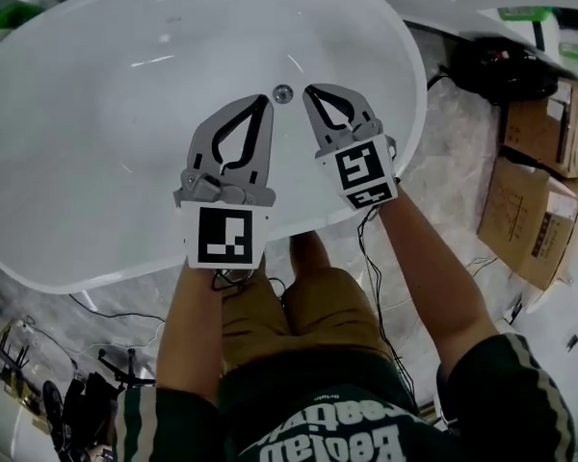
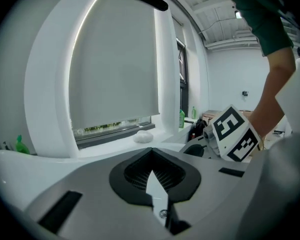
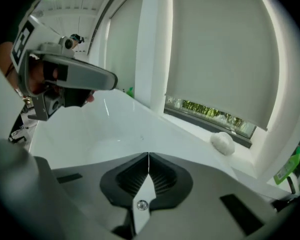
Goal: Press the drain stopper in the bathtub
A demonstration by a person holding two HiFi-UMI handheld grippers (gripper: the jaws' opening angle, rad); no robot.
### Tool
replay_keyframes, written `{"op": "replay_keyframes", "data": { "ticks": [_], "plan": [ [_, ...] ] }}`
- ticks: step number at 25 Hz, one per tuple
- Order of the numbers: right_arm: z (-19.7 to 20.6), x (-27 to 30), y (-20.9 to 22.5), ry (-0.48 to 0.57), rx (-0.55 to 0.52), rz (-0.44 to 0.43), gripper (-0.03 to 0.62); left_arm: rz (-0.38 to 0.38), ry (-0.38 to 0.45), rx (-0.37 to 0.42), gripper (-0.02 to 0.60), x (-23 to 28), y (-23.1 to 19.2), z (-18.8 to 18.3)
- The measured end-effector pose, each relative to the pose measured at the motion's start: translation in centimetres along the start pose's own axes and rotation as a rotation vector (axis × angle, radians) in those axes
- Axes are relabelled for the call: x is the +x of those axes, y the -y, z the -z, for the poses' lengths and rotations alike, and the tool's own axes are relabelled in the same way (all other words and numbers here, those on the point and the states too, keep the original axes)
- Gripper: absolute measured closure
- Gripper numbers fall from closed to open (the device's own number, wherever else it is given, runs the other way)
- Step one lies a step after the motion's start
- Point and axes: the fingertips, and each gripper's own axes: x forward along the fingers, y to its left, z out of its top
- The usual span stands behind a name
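A: How is the person posed?
B: Both arms reach forward and down, each holding a tool. The left tool (image 1: 266,99) has its jaws closed tip to tip with nothing between them. The right tool (image 1: 309,90) sits just to its right, jaws likewise together and empty.
A: And the arms?
B: The left forearm (image 1: 191,325) runs straight back from its tool. The right forearm (image 1: 433,277) angles in from the outer side. The tool tips lean toward each other, near but apart.
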Motion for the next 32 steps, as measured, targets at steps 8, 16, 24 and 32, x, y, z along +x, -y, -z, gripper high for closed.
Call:
{"op": "replay_keyframes", "data": {
  "ticks": [8, 16, 24, 32],
  "plan": [
    [-8.0, -7.2, 1.5, 0.177, 0.023, 0.018, 0.583, 0.004, 0.040, 0.070, 0.575, -1.1, 0.6, -7.3],
    [-12.6, -14.9, 1.8, 0.313, 0.100, 0.030, 0.582, 0.012, 0.071, 0.093, 0.575, -3.5, 3.1, -13.3],
    [-17.8, -22.5, 1.8, 0.418, 0.150, 0.016, 0.582, 0.008, 0.070, 0.047, 0.575, -7.4, 5.4, -17.4],
    [-23.4, -26.6, 2.5, 0.499, 0.101, -0.027, 0.582, 0.008, 0.089, 0.037, 0.575, -10.1, 5.8, -22.6]
  ]
}}
